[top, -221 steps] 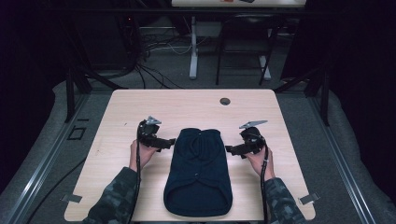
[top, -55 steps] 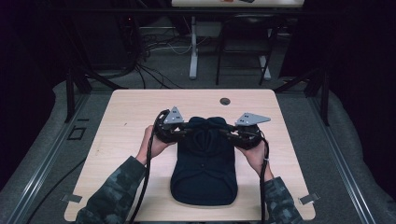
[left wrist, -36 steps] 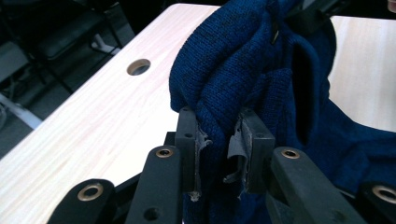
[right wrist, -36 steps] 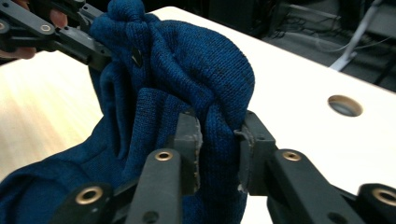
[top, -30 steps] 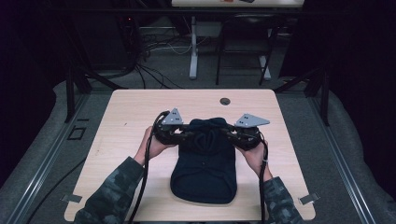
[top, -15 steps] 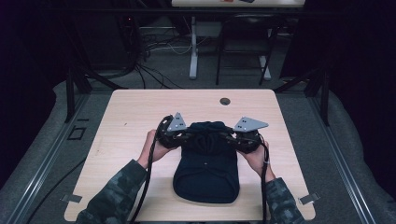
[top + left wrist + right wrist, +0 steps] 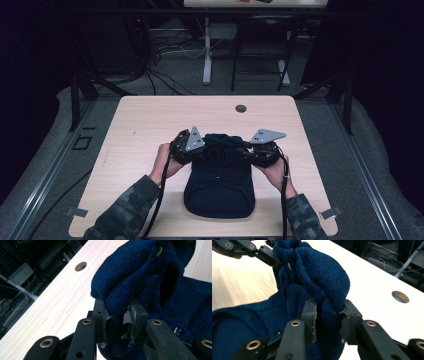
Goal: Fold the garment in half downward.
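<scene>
Left gripper [image 7: 117, 321] jaws clamped on navy knit sweater [image 7: 220, 185]; right gripper [image 7: 327, 320] same, far edge bunched above counter [image 7: 150, 120].

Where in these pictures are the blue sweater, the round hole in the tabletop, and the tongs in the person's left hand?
Blue sweater [image 7: 218, 187], high view, flat lower body.
Round hole [image 7: 241, 108], high view, its centre.
Left tongs [image 7: 117, 315], left gripper view, between the tips, shut on the knit.

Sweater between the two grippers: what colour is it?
Dark blue knit sweater, plain, no pattern; the right gripper view shows it best.
</scene>
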Demonstrator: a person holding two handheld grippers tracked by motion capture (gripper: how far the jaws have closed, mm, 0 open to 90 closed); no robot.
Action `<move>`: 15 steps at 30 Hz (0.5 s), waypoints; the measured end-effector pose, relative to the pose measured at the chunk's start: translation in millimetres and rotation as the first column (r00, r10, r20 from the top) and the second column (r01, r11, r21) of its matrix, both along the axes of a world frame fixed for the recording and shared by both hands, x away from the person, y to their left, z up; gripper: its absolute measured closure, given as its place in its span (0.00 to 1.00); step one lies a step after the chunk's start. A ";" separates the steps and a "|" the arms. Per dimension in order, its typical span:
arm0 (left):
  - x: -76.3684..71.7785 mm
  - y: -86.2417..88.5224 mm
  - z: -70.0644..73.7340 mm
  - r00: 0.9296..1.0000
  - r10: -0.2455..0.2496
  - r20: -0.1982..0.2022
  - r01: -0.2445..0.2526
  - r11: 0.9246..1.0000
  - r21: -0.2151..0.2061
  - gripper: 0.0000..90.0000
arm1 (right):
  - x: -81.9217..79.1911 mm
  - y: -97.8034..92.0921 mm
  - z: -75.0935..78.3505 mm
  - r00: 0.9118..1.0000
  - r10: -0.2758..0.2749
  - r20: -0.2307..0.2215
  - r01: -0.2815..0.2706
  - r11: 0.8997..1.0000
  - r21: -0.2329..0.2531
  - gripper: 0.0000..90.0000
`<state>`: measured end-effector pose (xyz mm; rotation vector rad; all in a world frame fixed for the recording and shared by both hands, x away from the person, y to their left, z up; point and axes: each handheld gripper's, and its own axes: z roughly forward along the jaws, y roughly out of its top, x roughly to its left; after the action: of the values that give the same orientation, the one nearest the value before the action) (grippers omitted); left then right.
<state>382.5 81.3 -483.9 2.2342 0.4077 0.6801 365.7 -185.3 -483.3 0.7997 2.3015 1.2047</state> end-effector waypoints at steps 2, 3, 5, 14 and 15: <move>-1.1 1.0 -1.7 1.000 0.002 -0.005 -0.002 1.000 0.001 0.78 | -3.0 2.1 -3.9 1.000 0.002 0.006 -0.002 1.000 -0.013 0.76; -1.8 1.3 -2.5 1.000 0.005 -0.006 -0.005 1.000 0.003 0.77 | -4.1 2.6 -4.7 1.000 0.005 0.010 -0.005 1.000 -0.020 0.76; -3.2 1.7 -4.3 1.000 0.013 0.001 -0.013 1.000 0.014 0.76 | -6.0 4.6 -6.5 1.000 0.012 0.010 -0.012 1.000 -0.029 0.76; -10.2 6.2 -11.3 1.000 0.028 -0.011 -0.028 1.000 0.013 0.69 | -15.4 8.3 -10.7 0.999 0.018 0.042 -0.015 0.998 -0.058 0.76; -10.2 6.2 -11.3 1.000 0.028 -0.011 -0.028 1.000 0.013 0.68 | -16.8 8.9 -12.2 0.999 0.022 0.041 -0.019 0.998 -0.066 0.76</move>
<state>372.3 87.4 -495.1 2.2491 0.4419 0.6862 348.8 -176.4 -495.5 0.7230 2.3080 1.1380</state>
